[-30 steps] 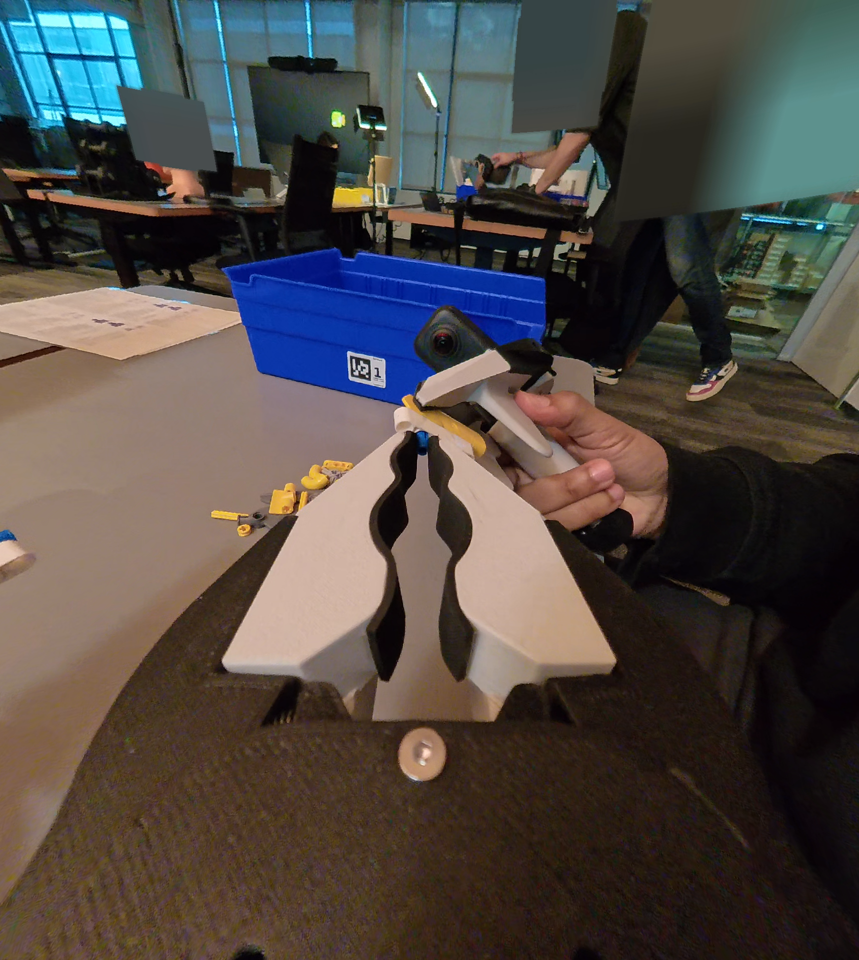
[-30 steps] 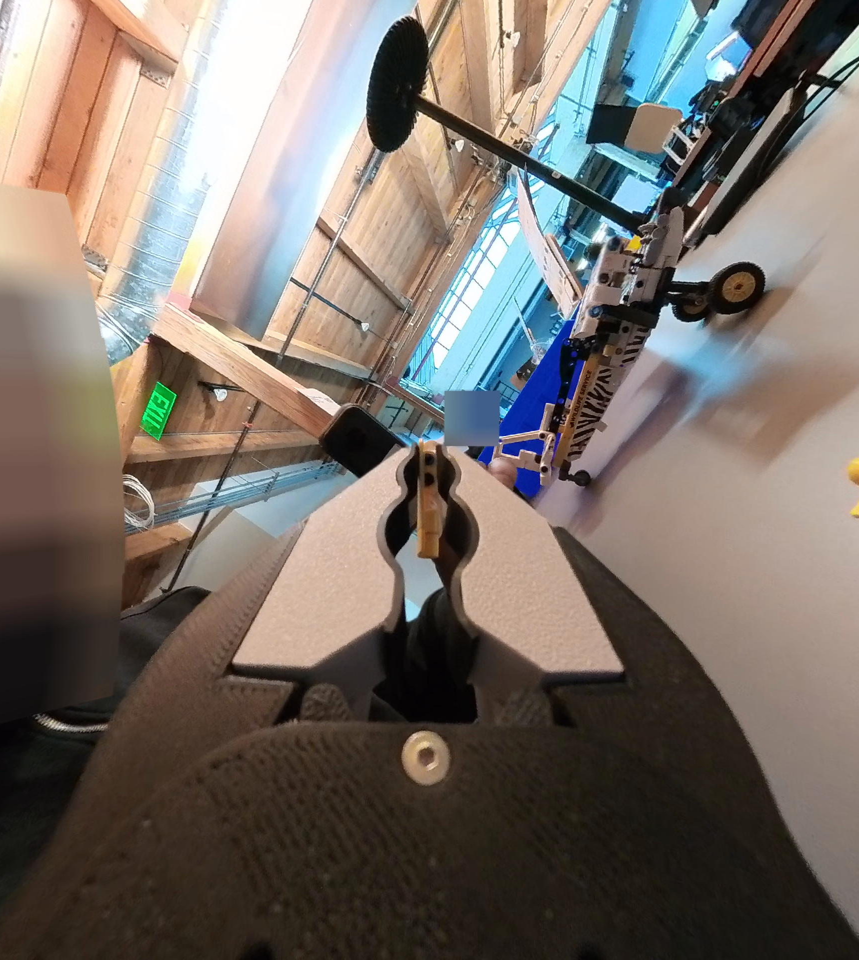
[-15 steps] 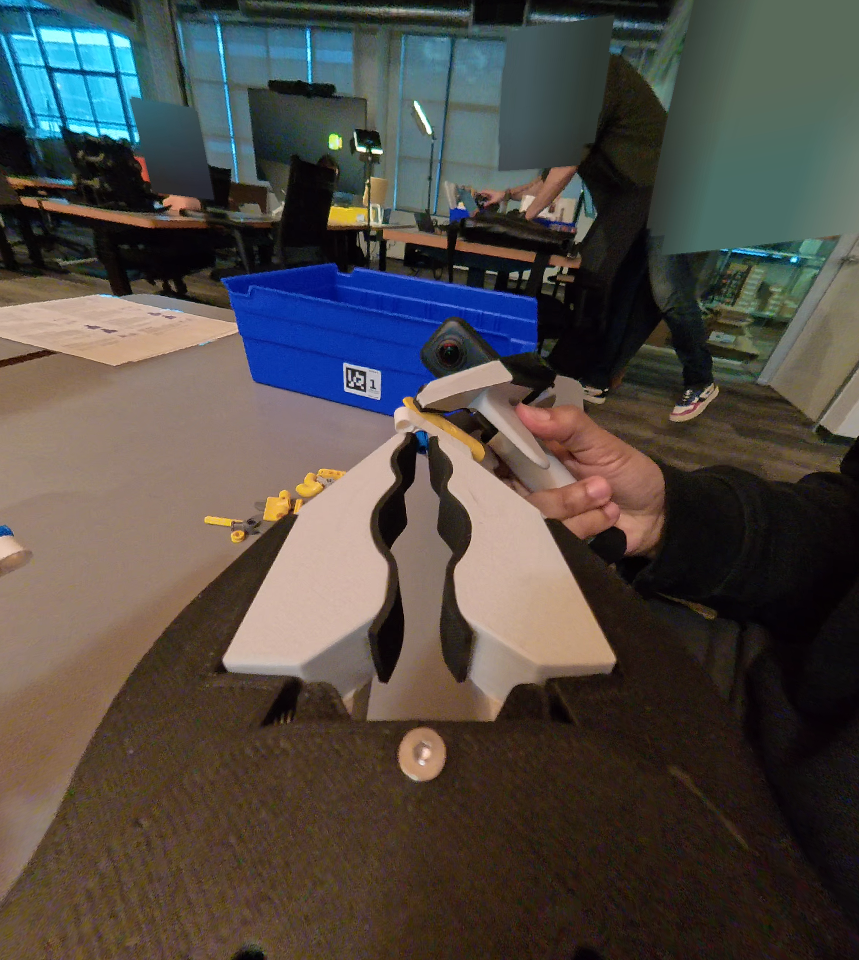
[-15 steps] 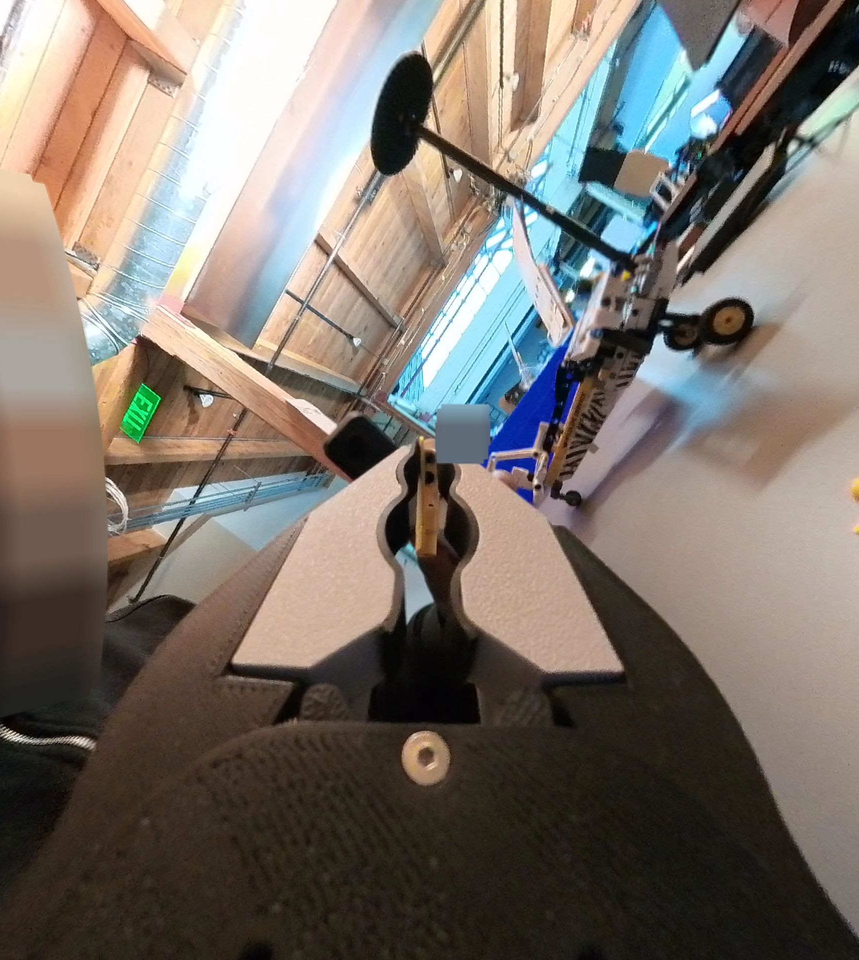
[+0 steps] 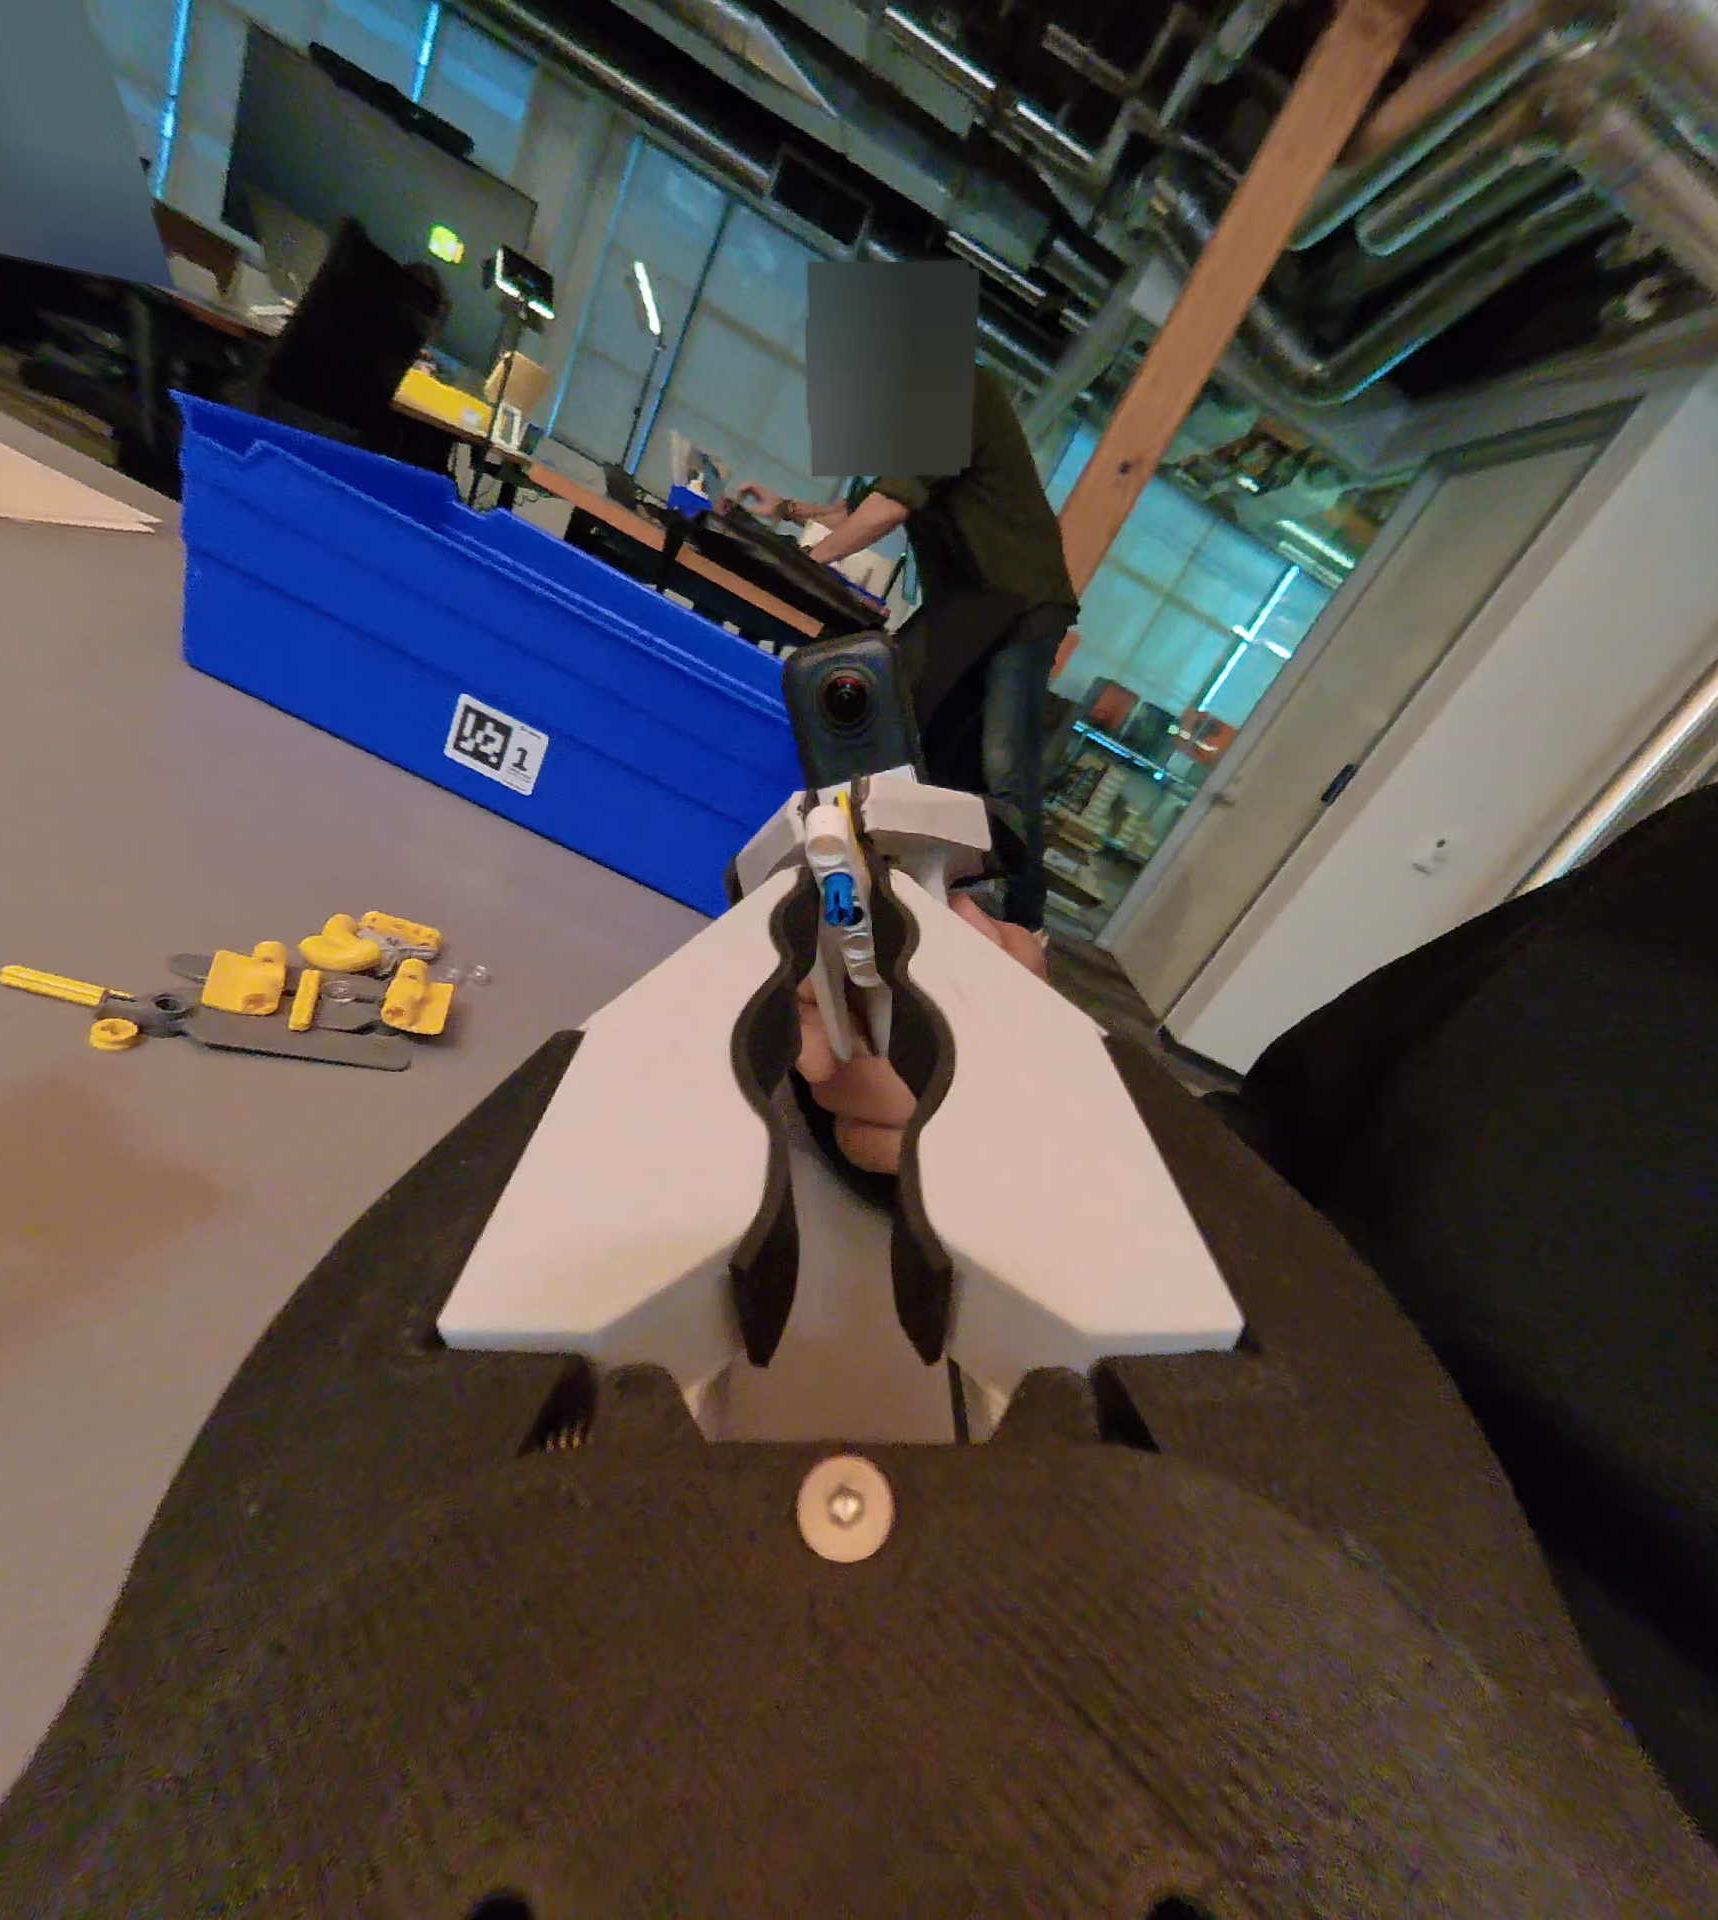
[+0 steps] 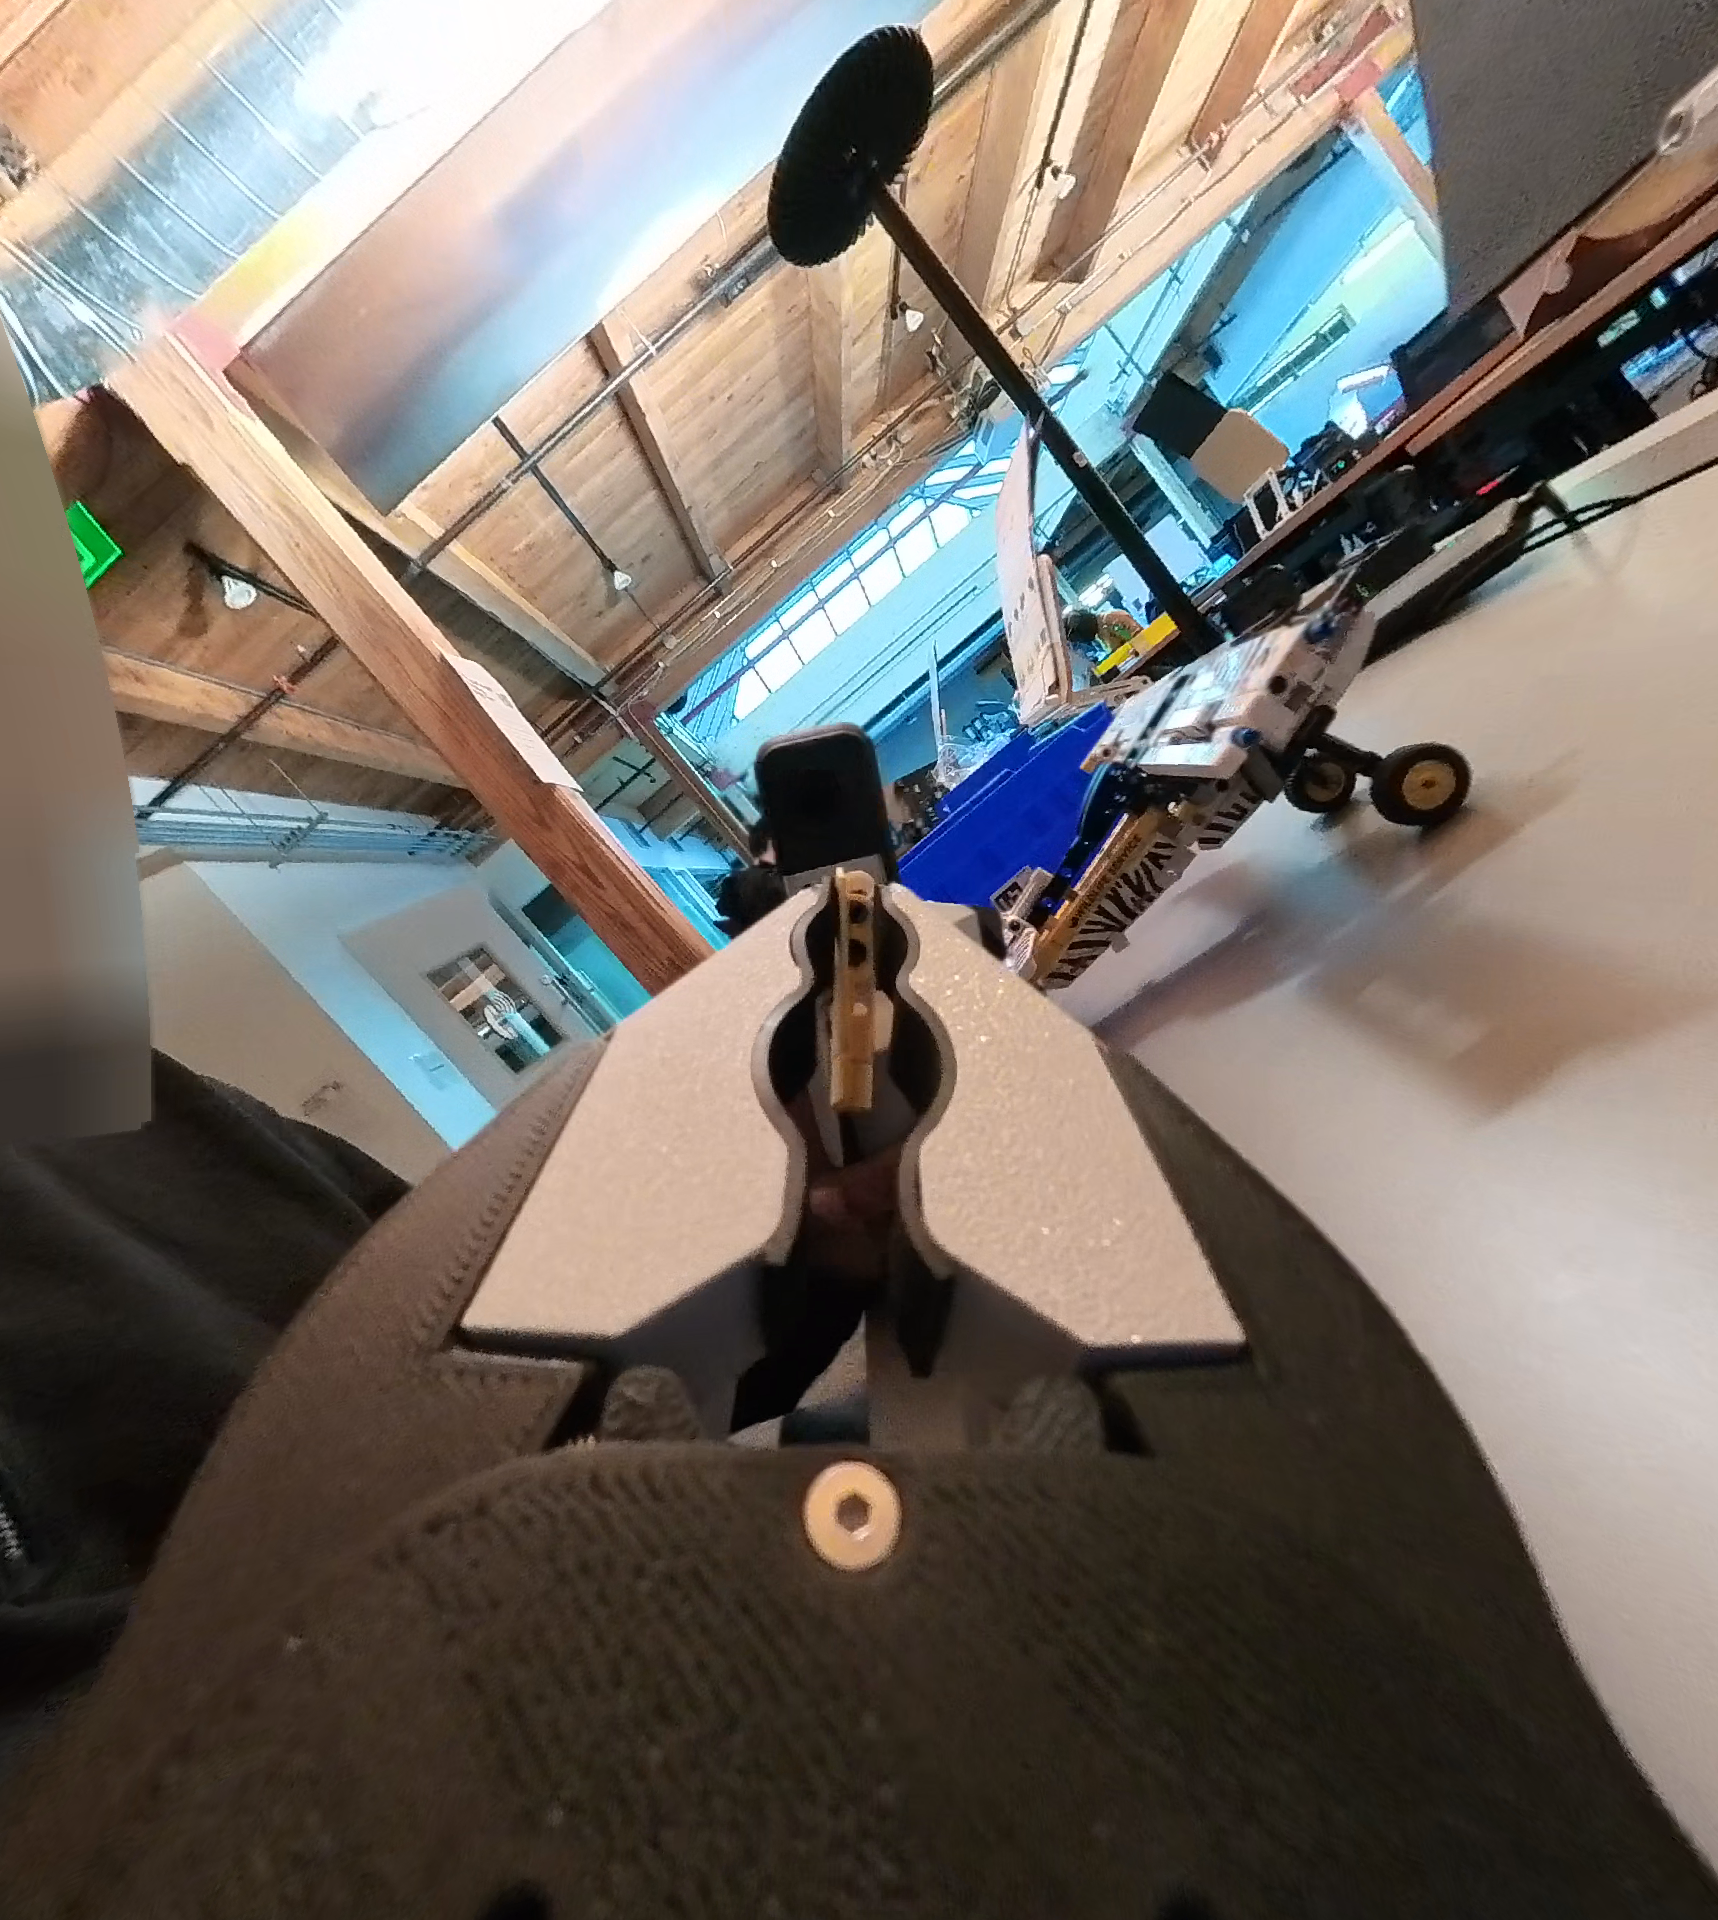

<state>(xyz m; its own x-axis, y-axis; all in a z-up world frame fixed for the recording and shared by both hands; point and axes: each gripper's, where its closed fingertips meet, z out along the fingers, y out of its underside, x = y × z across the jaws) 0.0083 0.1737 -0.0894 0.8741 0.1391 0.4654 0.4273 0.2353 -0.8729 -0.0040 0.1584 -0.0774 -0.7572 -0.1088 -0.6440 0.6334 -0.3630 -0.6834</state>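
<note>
In the left wrist view my left gripper (image 5: 834, 883) is shut on a short white beam (image 5: 827, 842) with a blue pin (image 5: 836, 900) in one hole. The black pads lie against the beam's sides. My right gripper (image 5: 850, 805) faces it tip to tip and is held by a hand (image 5: 855, 1101). In the right wrist view my right gripper (image 6: 853, 894) is shut on a thin yellow beam (image 6: 852, 997) that stands upright between its pads. The yellow beam's tip (image 5: 842, 802) shows just behind the white beam. Both grippers are held above the grey table (image 5: 107, 1195).
A blue bin (image 5: 419, 623) stands on the table behind the grippers. Several loose yellow and grey parts (image 5: 315, 987) lie to the left. A white and striped toy vehicle (image 6: 1239, 717) with wheels (image 6: 1421, 784) stands beyond. A person (image 5: 959, 540) works at a far desk. The grippers are tip to tip, or close to it.
Both grippers have rolled and tilted upward. My left jaws were nearly closed at the blue pin; they now stand a little wider around the white beam. My right gripper keeps the yellow beam.
</note>
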